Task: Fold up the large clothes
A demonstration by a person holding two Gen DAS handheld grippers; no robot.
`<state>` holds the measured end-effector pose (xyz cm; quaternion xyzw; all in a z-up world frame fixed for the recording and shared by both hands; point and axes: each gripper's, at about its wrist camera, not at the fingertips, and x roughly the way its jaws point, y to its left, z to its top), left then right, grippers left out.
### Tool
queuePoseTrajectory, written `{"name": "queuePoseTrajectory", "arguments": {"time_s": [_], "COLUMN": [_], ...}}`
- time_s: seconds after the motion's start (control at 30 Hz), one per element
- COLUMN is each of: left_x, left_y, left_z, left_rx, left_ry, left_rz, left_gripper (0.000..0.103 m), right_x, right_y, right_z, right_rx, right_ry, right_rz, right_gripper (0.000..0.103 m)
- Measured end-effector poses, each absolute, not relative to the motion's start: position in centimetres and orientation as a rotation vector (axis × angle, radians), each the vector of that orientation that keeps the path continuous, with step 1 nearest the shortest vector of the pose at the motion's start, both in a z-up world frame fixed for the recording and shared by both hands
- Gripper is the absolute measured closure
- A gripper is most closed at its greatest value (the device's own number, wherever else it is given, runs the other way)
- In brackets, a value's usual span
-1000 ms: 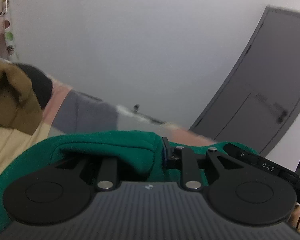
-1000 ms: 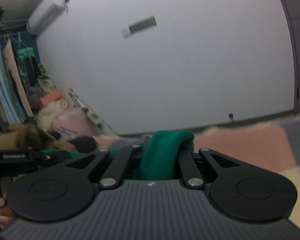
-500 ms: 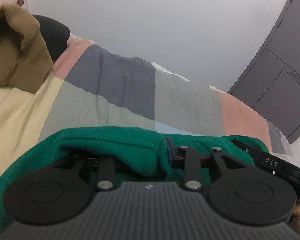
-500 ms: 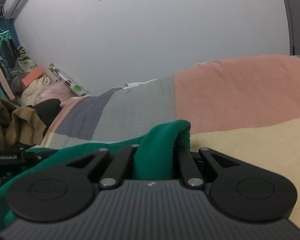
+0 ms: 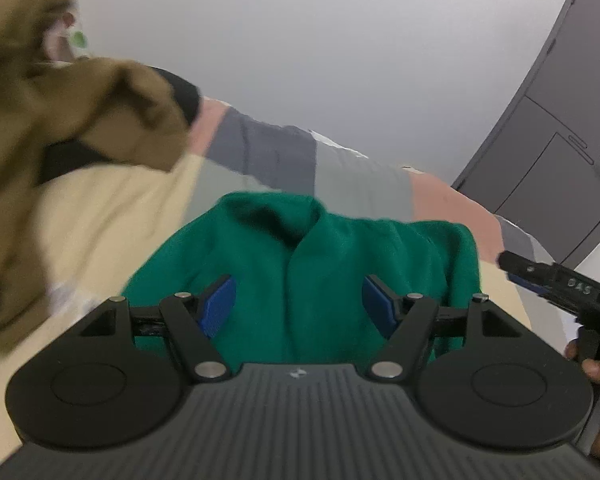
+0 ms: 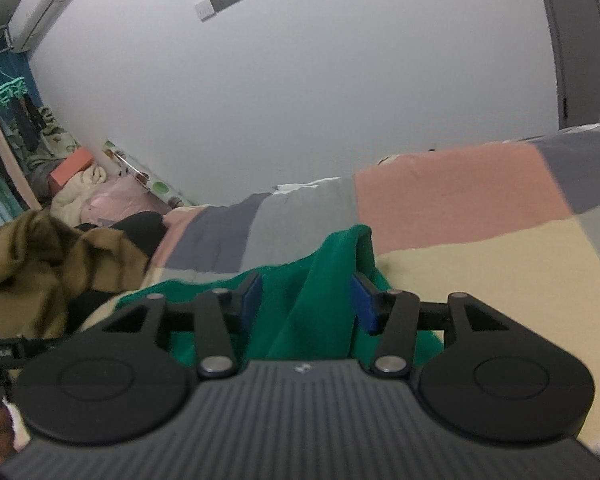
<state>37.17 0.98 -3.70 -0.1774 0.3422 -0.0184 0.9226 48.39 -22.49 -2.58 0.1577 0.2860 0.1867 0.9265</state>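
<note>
A green garment (image 5: pixel 320 256) lies folded on the patchwork bedspread (image 5: pixel 260 152), its collar edge toward the wall. My left gripper (image 5: pixel 300 304) hovers just above it, its jaws opening, blue pads wide apart and pressing on nothing. In the right wrist view a raised fold of the same green garment (image 6: pixel 320 280) stands between the blue pads of my right gripper (image 6: pixel 306 296). Those jaws are opening too, and the pads stand clear of the cloth. The right gripper's black body (image 5: pixel 560 284) shows at the right edge of the left wrist view.
A brown garment (image 5: pixel 60 120) is heaped at the left over something black (image 6: pixel 140 228). More bedding and clothes (image 6: pixel 84 192) are piled by the wall. A grey door (image 5: pixel 560 140) stands at the right. Bare yellow bedspread (image 6: pixel 480 264) lies to the right of the green garment.
Both grippers were shut on folds of the green garment and have let go, their pads now apart. The garment has come down onto the bed. The left gripper drew back from it.
</note>
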Motion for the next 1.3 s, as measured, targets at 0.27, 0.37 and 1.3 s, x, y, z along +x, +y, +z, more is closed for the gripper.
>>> {"name": "queuePoseTrajectory", "arguments": {"time_s": [0.27, 0.37, 1.3], "left_x": [22.9, 18.3, 11.4], "left_y": [1.8, 1.8, -0.6], "left_z": [-2.0, -2.4, -11.4], "left_rx": [-0.359, -0.389, -0.151], "left_ry": [0.738, 0.758, 0.879], "left_rz": [0.025, 0.045, 0.185], "left_gripper": [0.029, 0.029, 0.074], "right_x": [33.9, 28.2, 13.7], "right_y": [-23.3, -23.2, -18.8], "right_z": [1.0, 1.2, -7.9], "right_rx": [0.299, 0.269, -0.012], "right_ry": [0.613, 0.640, 0.924], "right_rz": [0.391, 0.405, 0.373], "right_gripper": [0.051, 0.051, 0.084]}}
